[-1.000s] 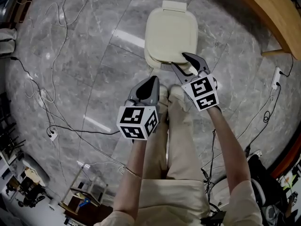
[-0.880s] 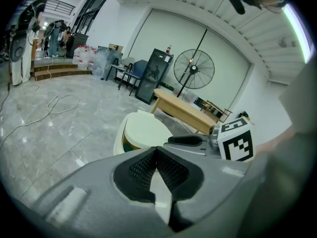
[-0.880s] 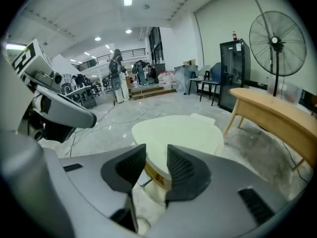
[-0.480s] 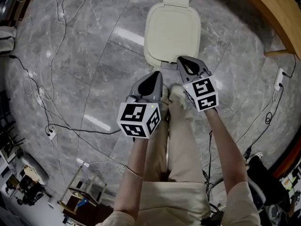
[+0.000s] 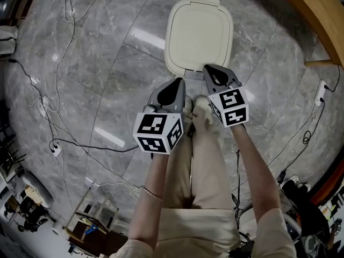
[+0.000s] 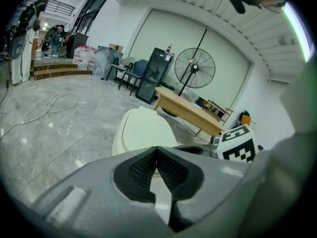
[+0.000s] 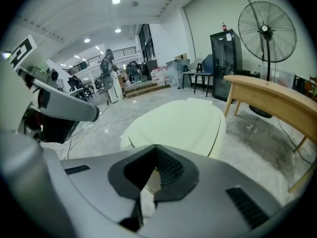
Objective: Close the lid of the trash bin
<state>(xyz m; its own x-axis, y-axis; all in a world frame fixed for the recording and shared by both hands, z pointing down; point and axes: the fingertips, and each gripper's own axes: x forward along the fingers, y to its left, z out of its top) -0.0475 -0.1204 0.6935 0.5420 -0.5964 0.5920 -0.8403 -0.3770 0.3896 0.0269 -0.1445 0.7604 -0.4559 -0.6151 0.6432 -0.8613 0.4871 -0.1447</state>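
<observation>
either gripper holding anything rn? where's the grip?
Nothing held. The left hand-held gripper and right hand-held gripper both have jaws shut with nothing between them. The right one's tip is at the front edge of the trash bin lid; contact unclear.

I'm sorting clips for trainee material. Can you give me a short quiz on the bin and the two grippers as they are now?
1. How do the jaws of the left gripper and the right gripper stand?
2. In the head view, which gripper's tip is at the near edge of the lid? A. left gripper B. right gripper C. neither
3. True or false: the lid stands upright.
Key: 1. Together on both, with nothing between them. 2. B. 3. False; it lies down flat.
</observation>
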